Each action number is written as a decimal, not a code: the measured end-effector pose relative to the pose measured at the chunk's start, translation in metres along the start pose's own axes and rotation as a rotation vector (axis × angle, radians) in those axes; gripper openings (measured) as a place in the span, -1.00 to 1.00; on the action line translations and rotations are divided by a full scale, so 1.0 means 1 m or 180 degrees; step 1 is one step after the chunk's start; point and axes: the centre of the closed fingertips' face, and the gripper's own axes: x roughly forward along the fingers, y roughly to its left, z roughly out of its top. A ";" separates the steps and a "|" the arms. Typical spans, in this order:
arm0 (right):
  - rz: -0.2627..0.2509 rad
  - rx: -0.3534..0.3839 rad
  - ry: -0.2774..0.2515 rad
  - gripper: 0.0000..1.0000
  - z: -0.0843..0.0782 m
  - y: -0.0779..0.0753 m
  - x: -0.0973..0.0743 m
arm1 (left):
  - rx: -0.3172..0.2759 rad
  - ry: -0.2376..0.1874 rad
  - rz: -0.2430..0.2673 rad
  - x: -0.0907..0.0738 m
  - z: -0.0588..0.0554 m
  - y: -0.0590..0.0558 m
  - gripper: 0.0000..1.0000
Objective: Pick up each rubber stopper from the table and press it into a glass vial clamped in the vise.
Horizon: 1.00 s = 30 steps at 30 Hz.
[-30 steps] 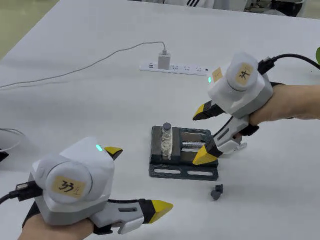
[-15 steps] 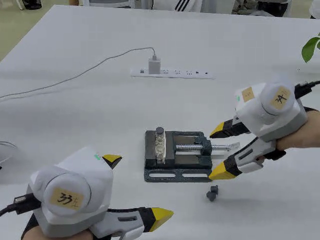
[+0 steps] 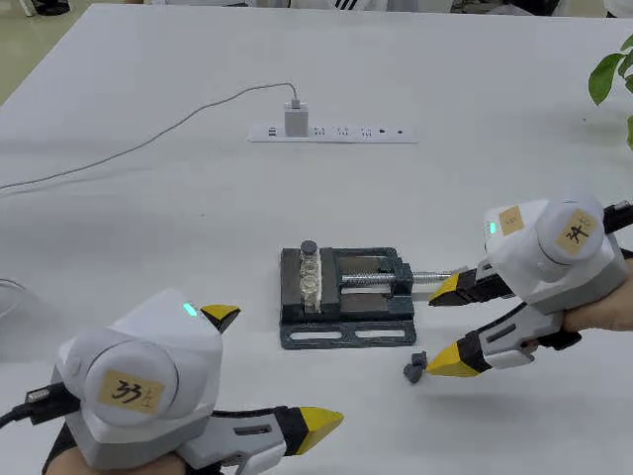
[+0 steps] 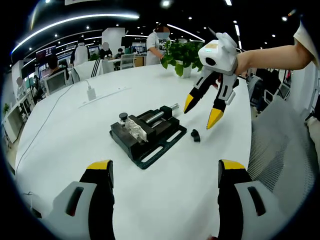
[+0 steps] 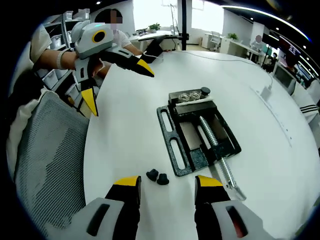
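- Vise (image 3: pixel 346 334): dark, matt metal; its screw (image 5: pixel 210 136) bright, threaded metal.
- Vials (image 3: pixel 311 282) in the vise: clear, glossy glass.
- Stoppers (image 3: pixel 414 369) beside the vise: dull dark-grey rubber.
- Table (image 3: pixel 198 198) under the vise: smooth white, faint sheen.

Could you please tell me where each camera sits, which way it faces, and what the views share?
Head view: on the headset, looking forward and down at the vise; the left gripper shows near, the right gripper and its hand beside the loose stoppers.
Left gripper view: on the left gripper, looking along its open jaws at the vise, right gripper beyond.
Right gripper view: on the right gripper, facing the opposite way, open jaws near the stoppers, left gripper beyond.
Shared: all three show vise and stoppers.
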 end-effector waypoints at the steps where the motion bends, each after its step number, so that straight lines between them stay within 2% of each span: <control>1: 0.0005 -0.0020 0.0005 -0.26 -0.002 0.000 0.002 | -0.0006 0.0005 -0.0004 0.000 -0.001 0.000 0.69; 8: 0.0046 -0.0001 0.0037 -0.43 -0.010 0.002 0.013 | -0.0030 0.0029 0.0001 0.001 -0.004 0.000 0.69; 19: 0.0011 -0.0007 0.0058 -0.68 -0.016 0.000 0.020 | -0.0065 0.0050 0.0013 0.001 -0.008 0.001 0.69; 30: 0.0053 0.0091 0.0029 -0.81 -0.018 0.003 0.021 | -0.0062 0.0072 -0.0020 0.004 -0.009 -0.002 0.69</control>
